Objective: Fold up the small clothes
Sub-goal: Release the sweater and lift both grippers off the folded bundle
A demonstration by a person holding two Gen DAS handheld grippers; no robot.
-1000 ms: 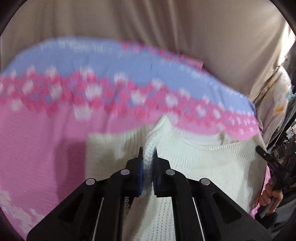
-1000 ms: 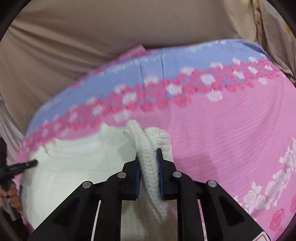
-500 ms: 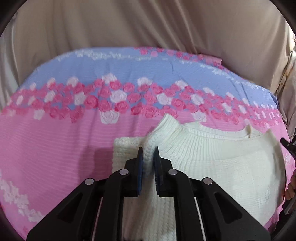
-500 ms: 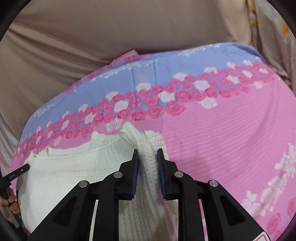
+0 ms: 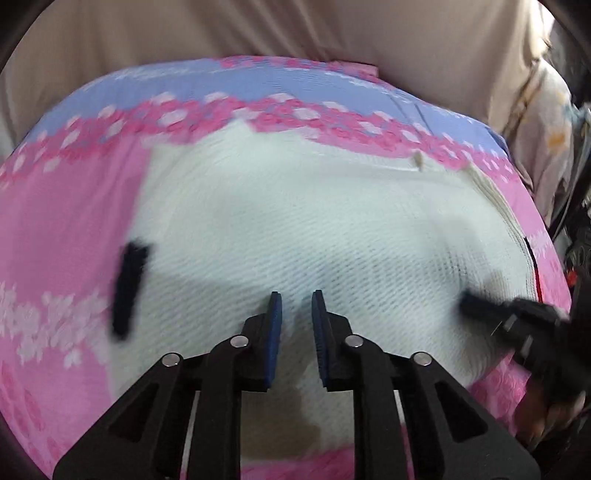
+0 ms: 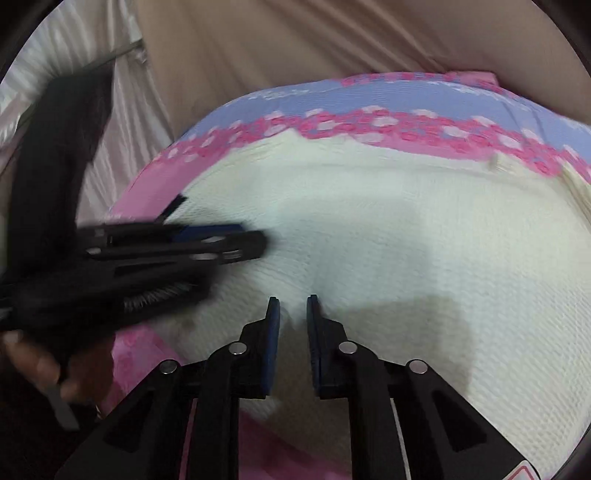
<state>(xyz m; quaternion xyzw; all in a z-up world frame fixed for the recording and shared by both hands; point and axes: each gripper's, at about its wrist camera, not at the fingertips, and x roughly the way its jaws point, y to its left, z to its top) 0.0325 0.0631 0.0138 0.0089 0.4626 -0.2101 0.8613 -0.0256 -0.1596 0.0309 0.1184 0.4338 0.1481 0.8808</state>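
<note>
A white knit sweater (image 5: pixel 314 221) lies spread flat on a pink and blue rose-print sheet (image 5: pixel 66 229); it also fills the right wrist view (image 6: pixel 406 240). My left gripper (image 5: pixel 296 295) hovers low over the sweater's near part, jaws slightly apart and empty. My right gripper (image 6: pixel 291 300) is likewise slightly open and empty over the sweater. The left gripper shows blurred at the left of the right wrist view (image 6: pixel 221 243), and the right gripper at the right edge of the left wrist view (image 5: pixel 491 306).
A beige fabric backdrop (image 5: pixel 295 29) hangs behind the sheet. White satin cloth (image 6: pixel 74 55) lies at the left. A floral cloth (image 5: pixel 546 122) sits at the far right edge. A blurred dark shape (image 5: pixel 129 288) lies over the sweater's left edge.
Both grippers have let go of the sweater fold they pinched and opened. The sweater now lies flat, and both views have moved closer over it.
</note>
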